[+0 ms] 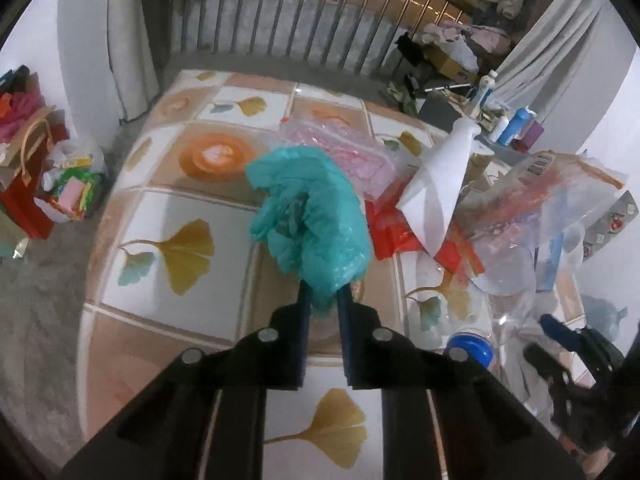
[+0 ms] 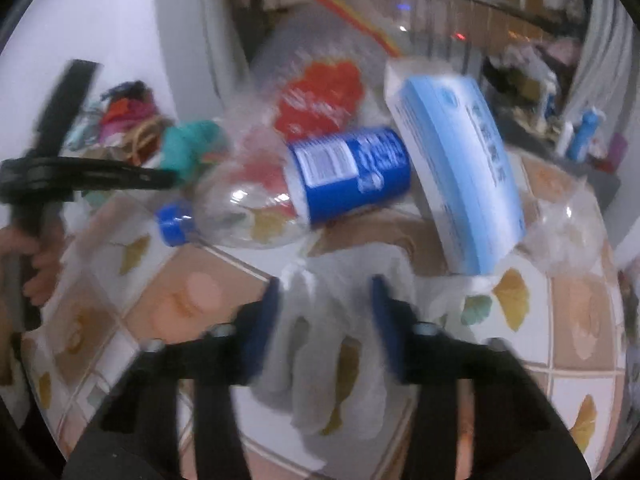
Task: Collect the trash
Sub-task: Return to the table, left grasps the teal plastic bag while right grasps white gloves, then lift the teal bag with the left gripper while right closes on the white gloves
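Note:
My left gripper (image 1: 322,300) is shut on a crumpled teal plastic bag (image 1: 308,212) and holds it above the tiled-pattern table (image 1: 172,208). It also shows at the left of the right wrist view (image 2: 188,148). My right gripper (image 2: 326,284) is open, its blue fingers (image 2: 266,320) on either side of a clear disposable glove (image 2: 332,360) that lies on the table. Beyond it lie a clear bottle with a blue label (image 2: 348,172) and blue cap (image 2: 174,222), a light blue box (image 2: 460,172), a red wrapper (image 2: 320,96) and clear plastic (image 2: 568,228). The right wrist view is blurred.
On the table's right are a white paper cone (image 1: 440,184), red packaging (image 1: 392,228), pink bubble wrap (image 1: 344,148) and clear bags (image 1: 560,196). Bags of trash (image 1: 72,184) stand on the floor at the left. A railing (image 1: 300,20) runs behind. Bottles (image 1: 516,124) stand far right.

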Demonstrator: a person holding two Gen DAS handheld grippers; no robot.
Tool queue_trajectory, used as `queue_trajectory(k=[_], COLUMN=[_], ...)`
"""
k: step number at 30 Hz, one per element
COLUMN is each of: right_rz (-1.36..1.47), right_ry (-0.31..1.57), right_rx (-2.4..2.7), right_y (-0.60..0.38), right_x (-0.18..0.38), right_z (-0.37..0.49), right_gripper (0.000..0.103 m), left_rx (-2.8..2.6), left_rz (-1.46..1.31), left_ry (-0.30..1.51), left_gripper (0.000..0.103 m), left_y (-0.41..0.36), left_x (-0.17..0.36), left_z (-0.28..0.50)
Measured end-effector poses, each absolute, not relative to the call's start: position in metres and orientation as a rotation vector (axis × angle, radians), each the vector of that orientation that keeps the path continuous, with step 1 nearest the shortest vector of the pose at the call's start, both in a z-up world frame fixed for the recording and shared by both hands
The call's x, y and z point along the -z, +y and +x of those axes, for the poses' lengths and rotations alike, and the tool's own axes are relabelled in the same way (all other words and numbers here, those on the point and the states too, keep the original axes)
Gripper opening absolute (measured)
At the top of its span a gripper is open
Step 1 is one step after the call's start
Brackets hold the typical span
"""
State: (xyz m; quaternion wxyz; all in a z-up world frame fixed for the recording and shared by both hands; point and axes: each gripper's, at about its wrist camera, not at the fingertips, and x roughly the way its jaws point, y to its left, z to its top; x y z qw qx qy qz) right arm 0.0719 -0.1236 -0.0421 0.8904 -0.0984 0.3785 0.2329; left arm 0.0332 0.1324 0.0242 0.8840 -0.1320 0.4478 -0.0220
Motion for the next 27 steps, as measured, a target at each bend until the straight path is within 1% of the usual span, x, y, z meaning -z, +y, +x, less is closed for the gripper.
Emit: queue_trajectory(k=[1,2,4,6,7,13,19,22,23,24,26,27], right_rz=[-0.199,-0.196,-0.181,-0.17,-0.17,-0.135,-0.068,-0.046,-0.047,-0.051,-0.05,-0.038], right_ry=[0.791,0.802,0.81,0.81,0.807,0.801,0.759,0.801,0.822,0.84,0.865,0.878], right_rx=[-0.473,-0.458,-0.441,-0.426,-0.416,-0.453,-0.45,-0.451,-0.447,-0.449,-0.446,-0.45], right_y=[-0.125,-0.128,-0.134,-0.14,-0.142,-0.148,-0.163,-0.17,-0.171,-0.172,-0.17,-0.17], right_x=[0.044,0.045,0.045,0.044,0.044,0.039,0.014,0.014,0.018,0.02,0.025,0.026], right_z=[0.074,0.074,0.073,0.068,0.065,0.029,-0.015,-0.03,-0.032,-0.032,-0.036,-0.04], right_gripper=[0.016,0.007,0.002,0.002,0.001,0.001,0.001,0.001,0.001,0.001,0.001,0.001], left_rx=[0.053,0.062,0.08,0.099,0.104,0.163,0.214,0.247,0.252,0.26,0.31,0.331], left_rz=[-0.276,-0.285,-0.298,-0.307,-0.306,-0.346,-0.357,-0.322,-0.304,-0.314,-0.319,-0.264], left_ry=[0.929,0.927,0.927,0.923,0.921,0.888,0.814,0.852,0.901,0.927,1.011,1.029], left_gripper=[0.013,0.013,0.012,0.012,0.01,0.009,0.008,0.008,0.008,0.01,0.027,0.043], left_y=[0.133,0.135,0.137,0.139,0.139,0.143,0.145,0.139,0.136,0.136,0.131,0.123], left_x=[-0.025,-0.025,-0.025,-0.027,-0.028,-0.039,-0.06,-0.06,-0.054,-0.049,-0.039,-0.04], left_z=[0.033,0.032,0.03,0.026,0.024,-0.002,-0.028,-0.031,-0.026,-0.024,-0.019,-0.02])
